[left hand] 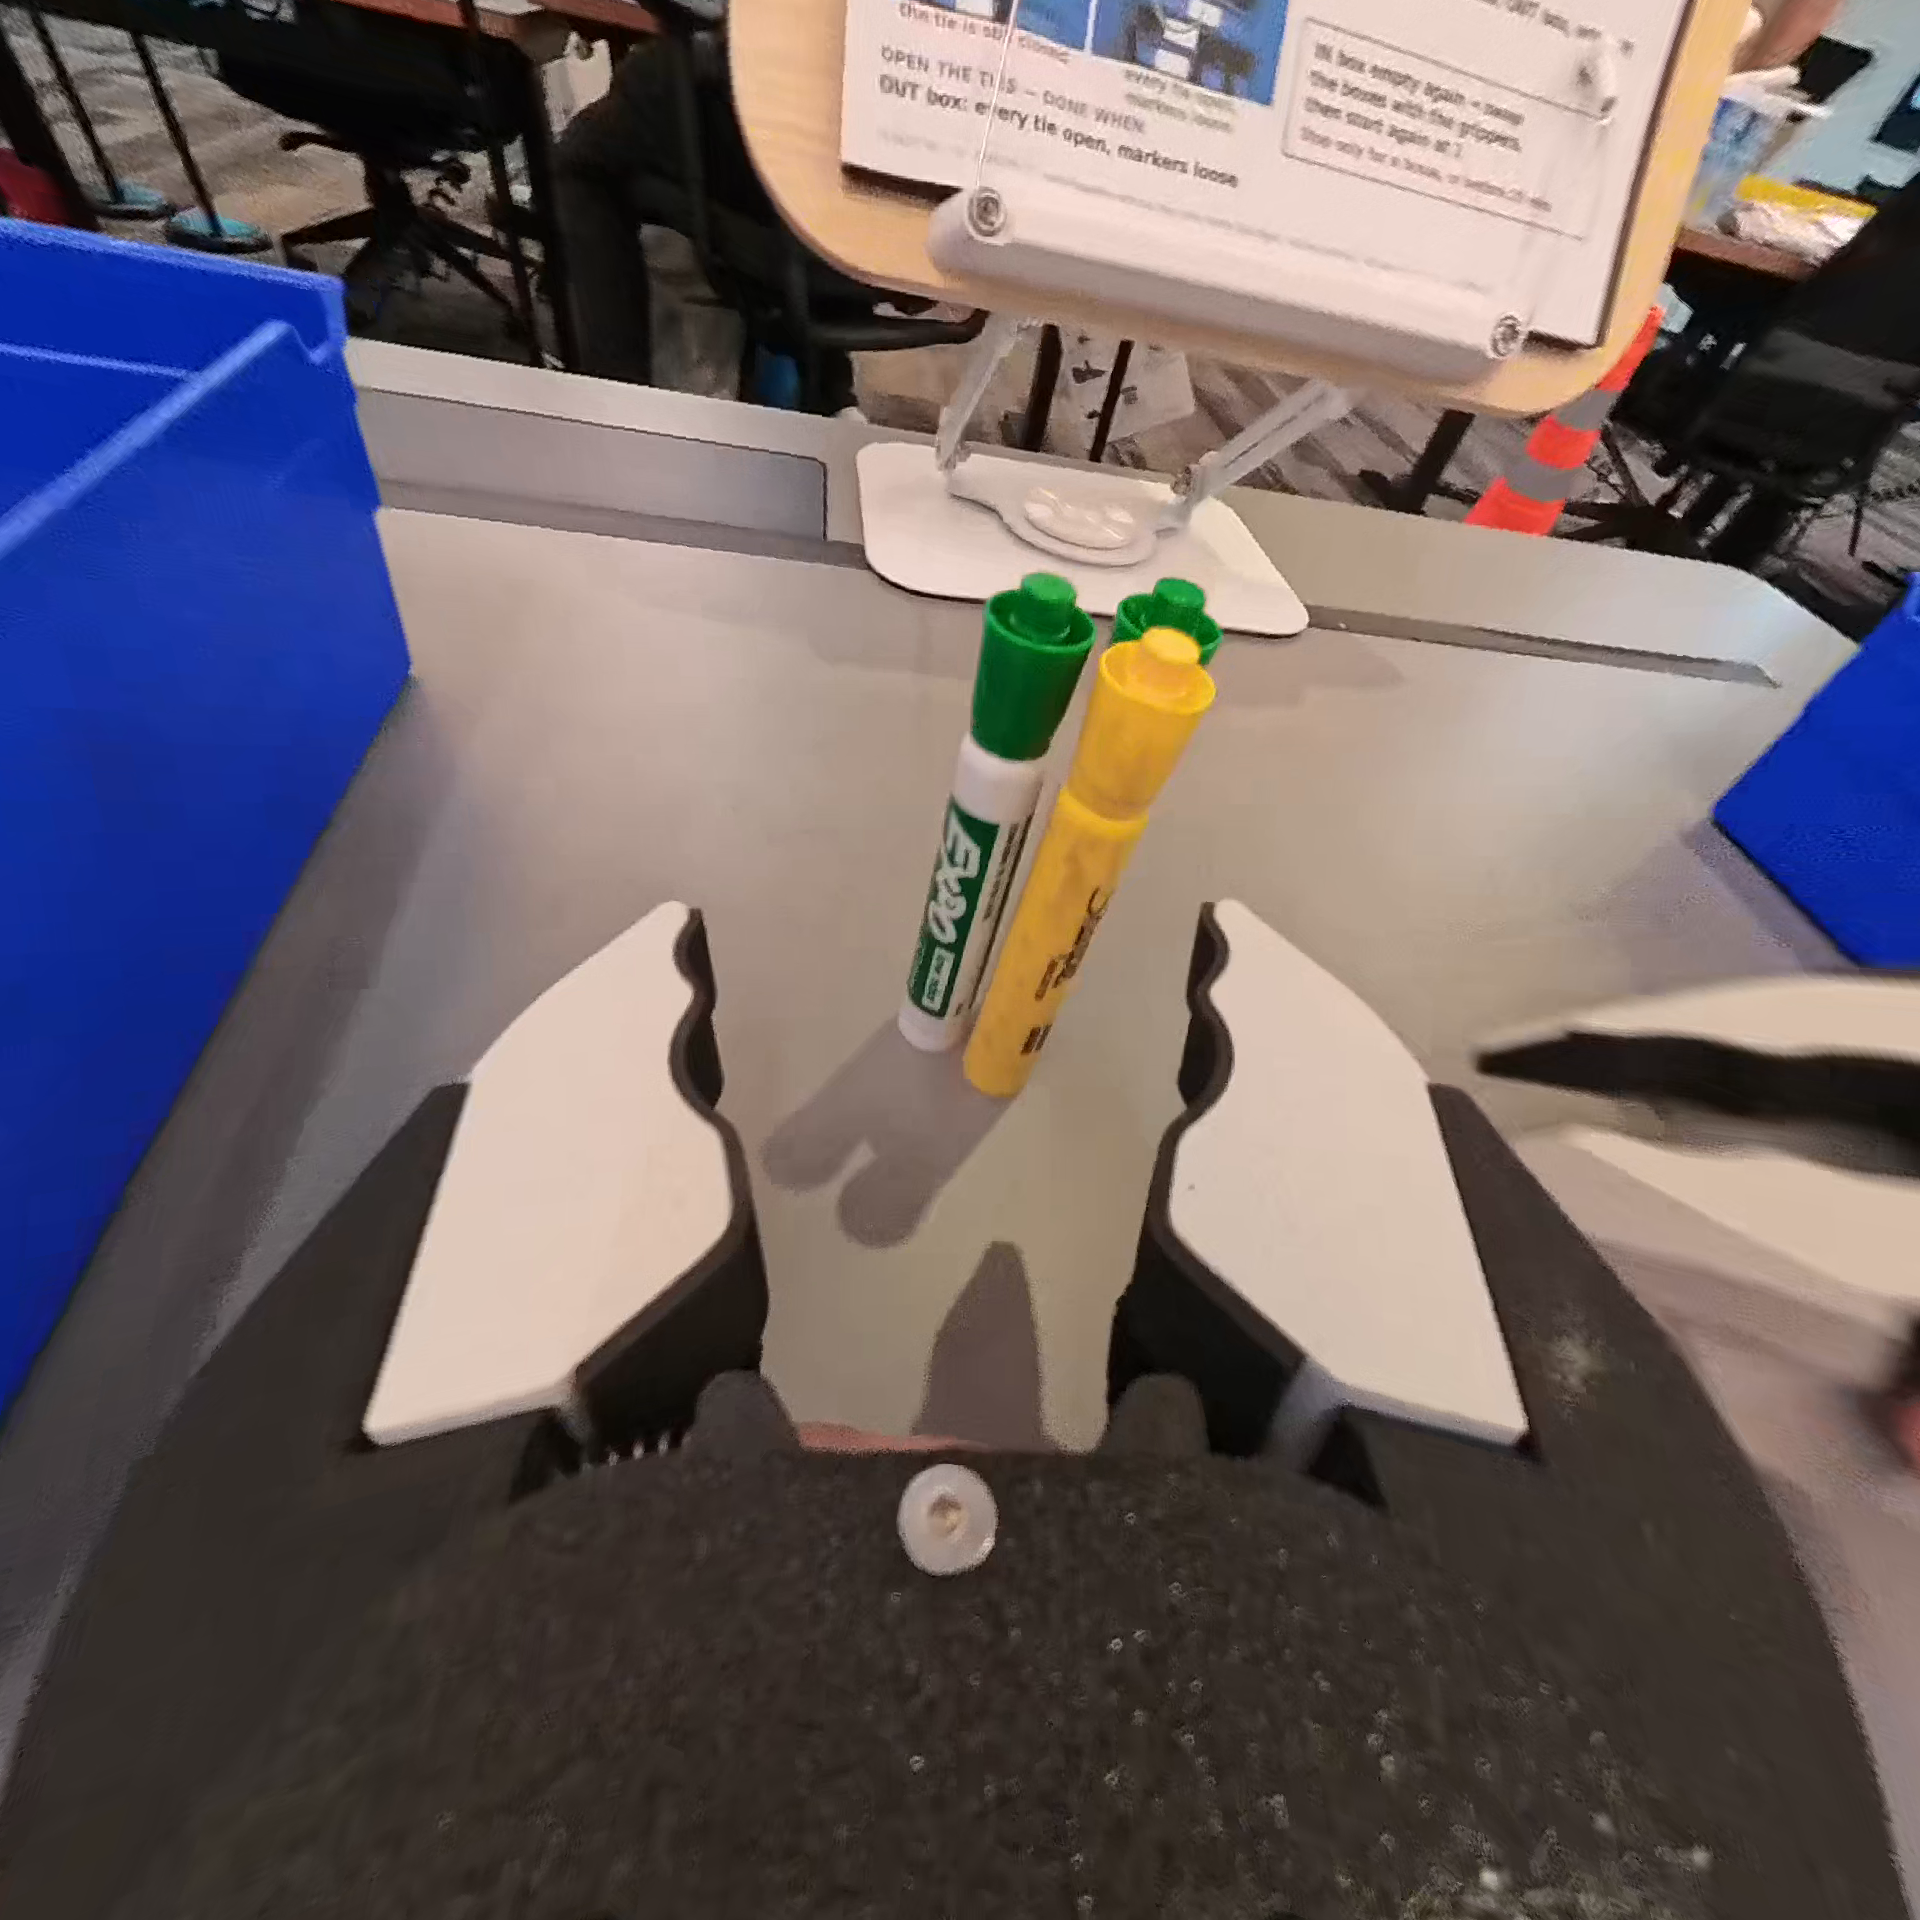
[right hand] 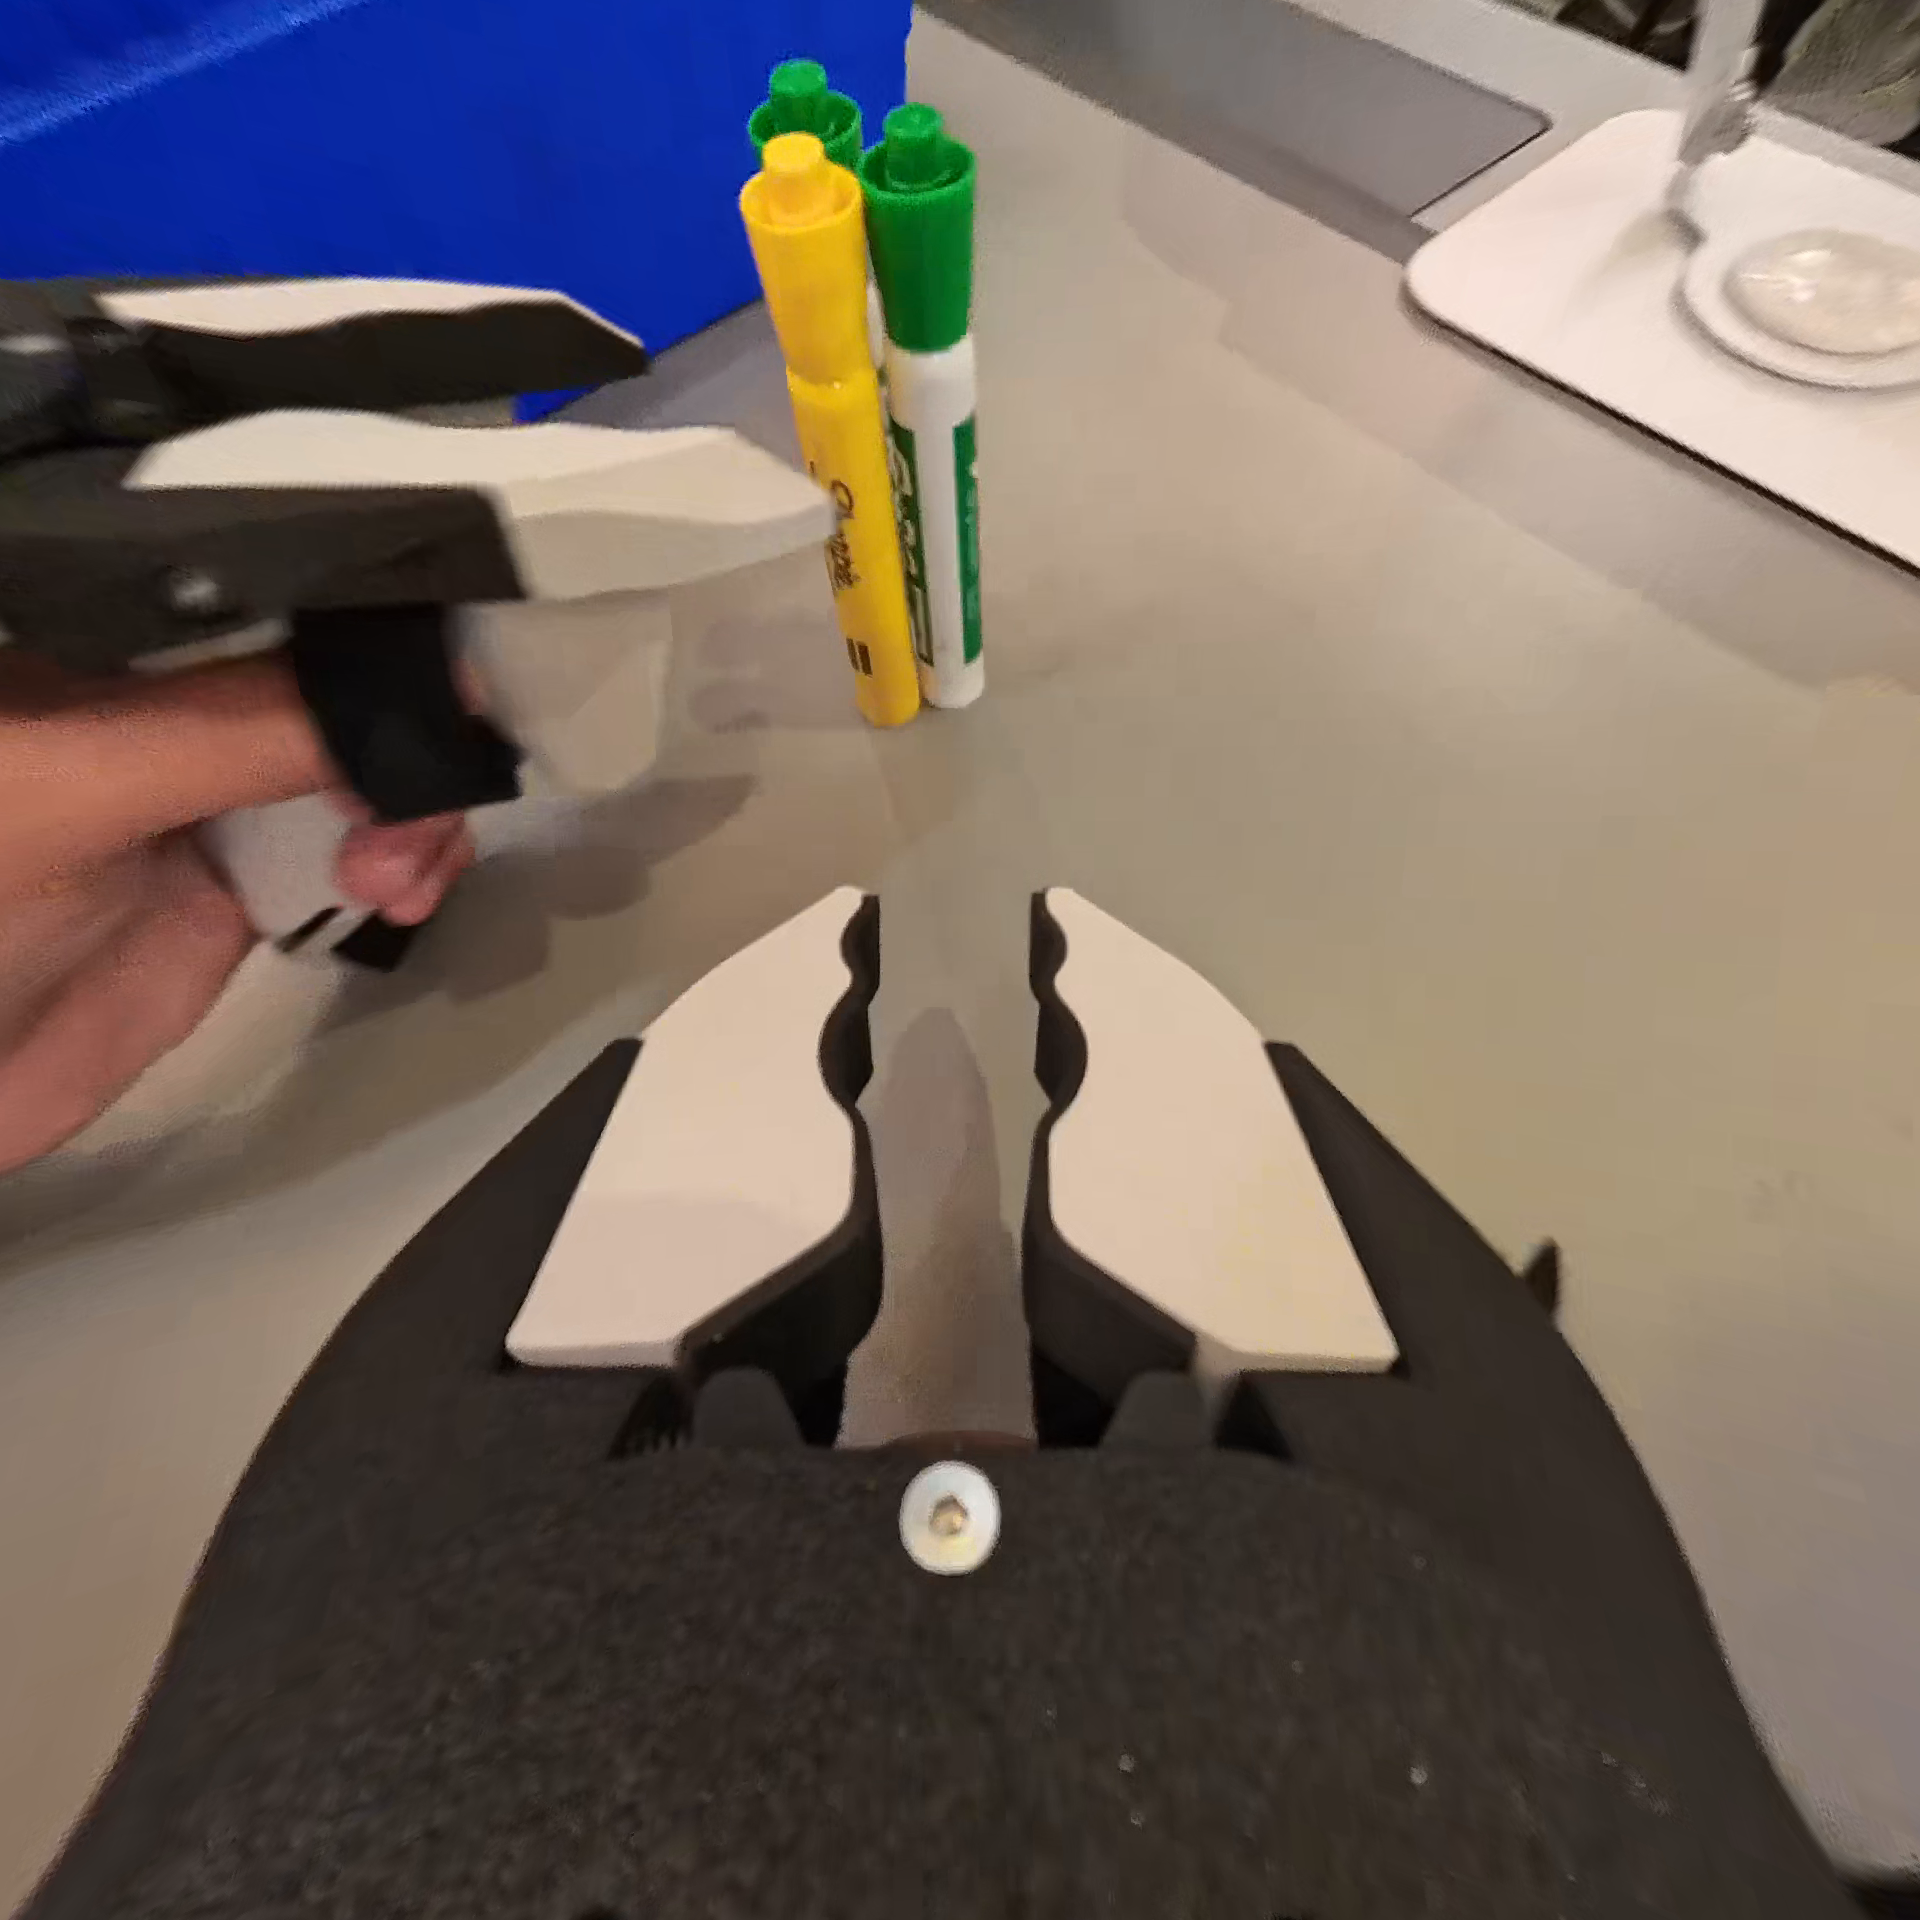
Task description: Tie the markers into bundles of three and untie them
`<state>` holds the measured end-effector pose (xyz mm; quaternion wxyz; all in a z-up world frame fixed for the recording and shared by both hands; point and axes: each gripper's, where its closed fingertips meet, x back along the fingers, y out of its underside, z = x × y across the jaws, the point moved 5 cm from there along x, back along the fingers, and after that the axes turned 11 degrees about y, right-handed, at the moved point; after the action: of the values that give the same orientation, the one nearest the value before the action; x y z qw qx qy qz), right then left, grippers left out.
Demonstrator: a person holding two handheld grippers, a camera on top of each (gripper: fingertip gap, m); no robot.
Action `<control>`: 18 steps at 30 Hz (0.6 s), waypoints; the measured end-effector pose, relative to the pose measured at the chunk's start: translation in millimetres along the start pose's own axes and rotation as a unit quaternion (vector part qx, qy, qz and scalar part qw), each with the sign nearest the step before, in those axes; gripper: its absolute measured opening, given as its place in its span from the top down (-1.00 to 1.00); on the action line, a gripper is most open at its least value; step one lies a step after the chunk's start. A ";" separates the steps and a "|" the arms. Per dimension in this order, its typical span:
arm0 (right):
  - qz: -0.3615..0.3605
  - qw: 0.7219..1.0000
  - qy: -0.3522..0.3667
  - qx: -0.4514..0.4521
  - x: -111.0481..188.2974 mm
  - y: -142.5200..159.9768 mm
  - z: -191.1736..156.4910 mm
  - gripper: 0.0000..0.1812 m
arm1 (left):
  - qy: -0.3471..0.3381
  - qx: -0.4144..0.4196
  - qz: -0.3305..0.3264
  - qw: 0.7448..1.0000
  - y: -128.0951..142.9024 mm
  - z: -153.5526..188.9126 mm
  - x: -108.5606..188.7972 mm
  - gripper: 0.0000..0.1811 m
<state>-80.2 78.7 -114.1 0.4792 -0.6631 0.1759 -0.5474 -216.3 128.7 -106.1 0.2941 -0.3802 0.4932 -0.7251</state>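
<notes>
Three markers stand upright and close together on the grey table [left hand: 623,831]: a green-capped white marker [left hand: 987,831], a yellow marker [left hand: 1081,883] and a second green-capped marker [left hand: 1169,613] behind them. No tie shows on them. My left gripper [left hand: 951,914] is open wide and empty, its fingertips just short of the markers' bases. My right gripper [right hand: 954,899] is empty, jaws a narrow gap apart, some way back from the markers [right hand: 894,436]. In the right wrist view a hand holds the left gripper [right hand: 738,431] beside the yellow marker [right hand: 831,416]. The right gripper's fingers [left hand: 1714,1081] show at the left wrist view's right edge.
A blue bin [left hand: 156,623] stands at the left, also showing in the right wrist view [right hand: 416,104]. Another blue bin [left hand: 1849,790] is at the right. A stand with a printed sheet [left hand: 1195,156] rests on a white base [left hand: 1081,540] behind the markers.
</notes>
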 end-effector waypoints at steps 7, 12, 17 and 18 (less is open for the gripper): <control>0.053 0.998 -0.015 -0.043 46.5 12.3 14.6 0.69 | -0.065 -0.033 -0.032 0.997 -4.1 5.8 -41.9 0.01; 0.085 0.994 -0.032 -0.065 65.5 14.6 24.7 0.69 | -0.098 -0.044 -0.031 0.994 -9.9 3.3 -60.0 0.01; 0.089 0.991 -0.046 -0.084 75.4 24.5 34.6 0.70 | -0.110 -0.035 -0.034 0.993 -10.6 5.3 -71.0 0.02; 0.090 0.991 -0.048 -0.088 76.0 26.2 36.3 0.70 | -0.112 -0.031 -0.033 0.993 -10.7 6.2 -72.1 0.02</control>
<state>-14.4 24.6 -91.3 0.4745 -0.7096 0.2587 -0.4521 -172.8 187.1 -113.5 0.3116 -0.4840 0.4664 -0.6716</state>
